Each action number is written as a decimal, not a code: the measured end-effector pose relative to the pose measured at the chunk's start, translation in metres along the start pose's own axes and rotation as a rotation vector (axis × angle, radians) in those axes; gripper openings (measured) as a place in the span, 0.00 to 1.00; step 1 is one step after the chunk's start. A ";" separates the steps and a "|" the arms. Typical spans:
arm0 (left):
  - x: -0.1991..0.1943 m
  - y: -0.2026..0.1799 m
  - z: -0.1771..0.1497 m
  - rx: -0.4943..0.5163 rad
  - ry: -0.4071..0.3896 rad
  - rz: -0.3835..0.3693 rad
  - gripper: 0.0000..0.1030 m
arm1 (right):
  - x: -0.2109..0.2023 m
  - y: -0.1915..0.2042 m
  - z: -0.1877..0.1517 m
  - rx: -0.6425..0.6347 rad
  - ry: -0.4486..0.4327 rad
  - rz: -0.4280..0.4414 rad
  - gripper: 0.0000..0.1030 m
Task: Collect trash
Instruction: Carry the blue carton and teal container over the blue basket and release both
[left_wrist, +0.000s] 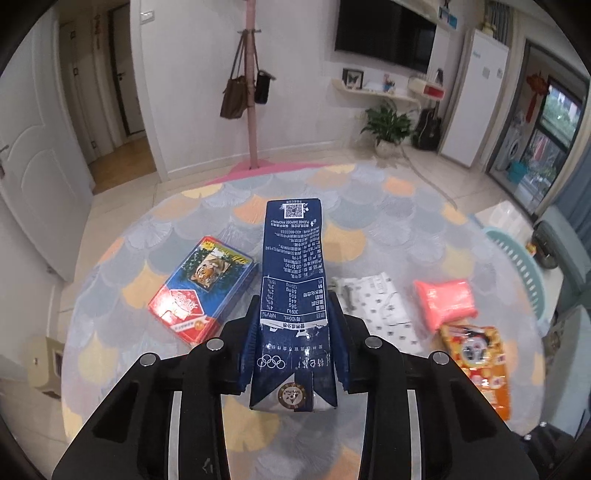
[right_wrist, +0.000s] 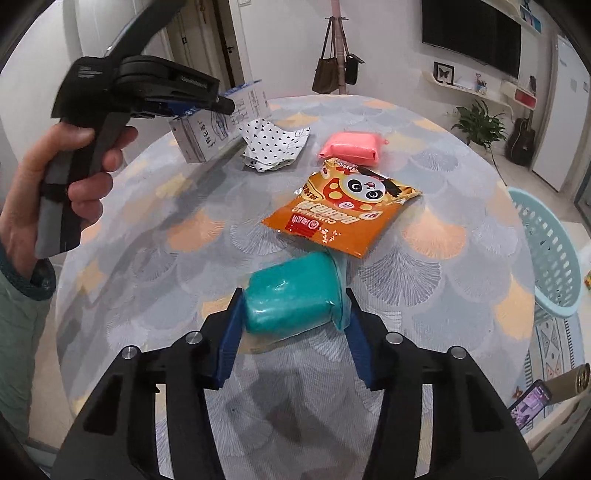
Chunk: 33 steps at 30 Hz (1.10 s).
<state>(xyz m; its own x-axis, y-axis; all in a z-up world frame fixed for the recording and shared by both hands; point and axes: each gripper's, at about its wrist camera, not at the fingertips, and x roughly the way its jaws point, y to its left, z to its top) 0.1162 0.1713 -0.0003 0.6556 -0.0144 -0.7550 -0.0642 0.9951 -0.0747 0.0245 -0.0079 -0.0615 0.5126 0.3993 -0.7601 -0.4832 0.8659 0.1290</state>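
My left gripper is shut on a tall dark-blue drink carton, which it holds lengthwise above the round table. The right wrist view shows that same gripper at upper left, a hand on its handle, with the carton lifted off the cloth. My right gripper is low over the near table. Its blue pads press both sides of a teal plastic-wrapped packet lying there.
An orange panda snack bag, a pink packet and a white patterned wrapper lie further back. A red and blue tiger box sits at the left. A light-blue slotted basket stands off the table's right edge.
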 end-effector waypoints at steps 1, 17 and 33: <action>-0.008 -0.002 0.000 -0.001 -0.016 -0.013 0.32 | -0.002 0.000 0.000 -0.003 -0.005 0.004 0.46; -0.082 -0.077 0.020 0.111 -0.192 -0.132 0.32 | -0.089 -0.027 0.035 0.017 -0.254 -0.011 0.45; -0.013 -0.231 0.050 0.280 -0.131 -0.287 0.32 | -0.085 -0.217 0.070 0.364 -0.302 -0.382 0.45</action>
<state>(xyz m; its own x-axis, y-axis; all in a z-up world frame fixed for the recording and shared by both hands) 0.1597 -0.0536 0.0594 0.7081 -0.3004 -0.6390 0.3304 0.9408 -0.0761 0.1357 -0.2089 0.0196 0.8063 0.0613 -0.5883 0.0210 0.9910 0.1320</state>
